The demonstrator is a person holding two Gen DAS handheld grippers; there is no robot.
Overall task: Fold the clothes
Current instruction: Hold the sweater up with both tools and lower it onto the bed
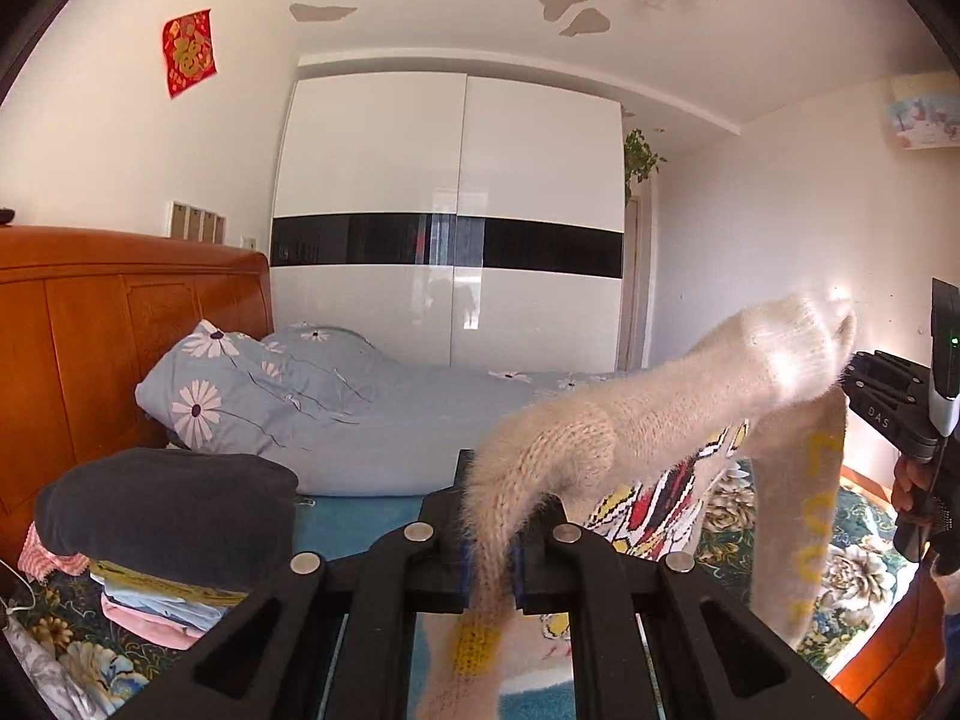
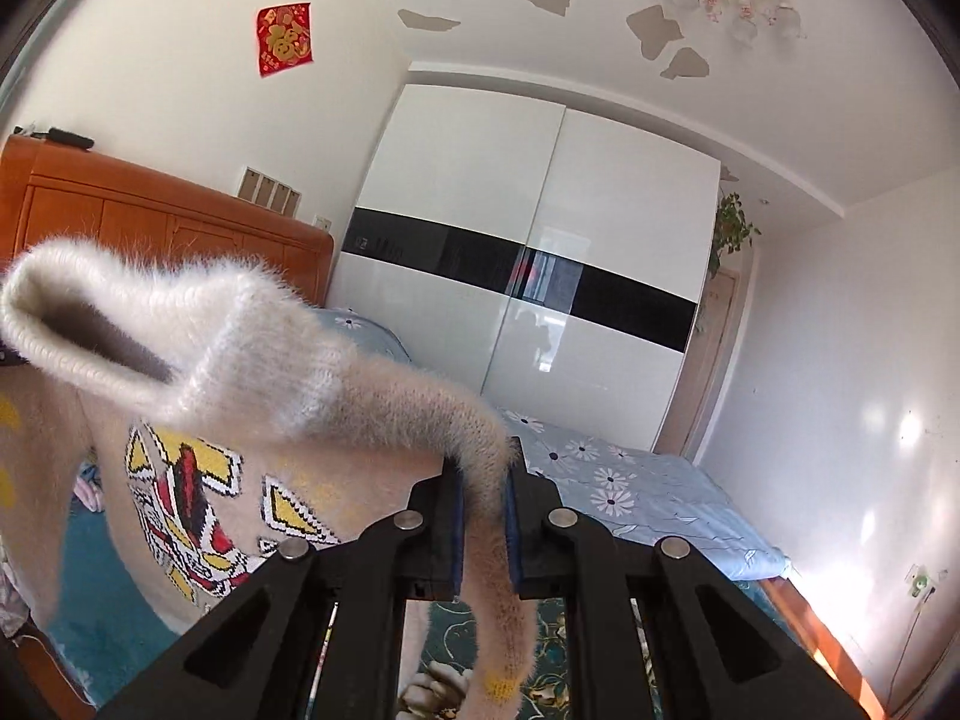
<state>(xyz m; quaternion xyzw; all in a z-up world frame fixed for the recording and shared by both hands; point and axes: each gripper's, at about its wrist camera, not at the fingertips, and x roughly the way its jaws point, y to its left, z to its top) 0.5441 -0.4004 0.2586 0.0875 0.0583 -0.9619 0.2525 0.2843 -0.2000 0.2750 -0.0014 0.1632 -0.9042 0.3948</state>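
Note:
A fuzzy cream sweater [image 1: 630,414] with a red, yellow and black pattern hangs in the air between my two grippers, above the bed. My left gripper [image 1: 489,516] is shut on one shoulder of the sweater. My right gripper [image 2: 483,510] is shut on the other shoulder of the sweater [image 2: 252,360], and it also shows in the left wrist view [image 1: 888,402] at the far right. The turtleneck collar [image 2: 90,324] sticks up between them. The sleeves hang down.
A pile of folded clothes [image 1: 162,522] with a dark garment on top sits at the left on the bed's floral cover [image 1: 840,570]. A grey flowered duvet [image 1: 336,408] lies behind, by the wooden headboard [image 1: 120,324]. A white wardrobe [image 1: 450,210] stands at the back.

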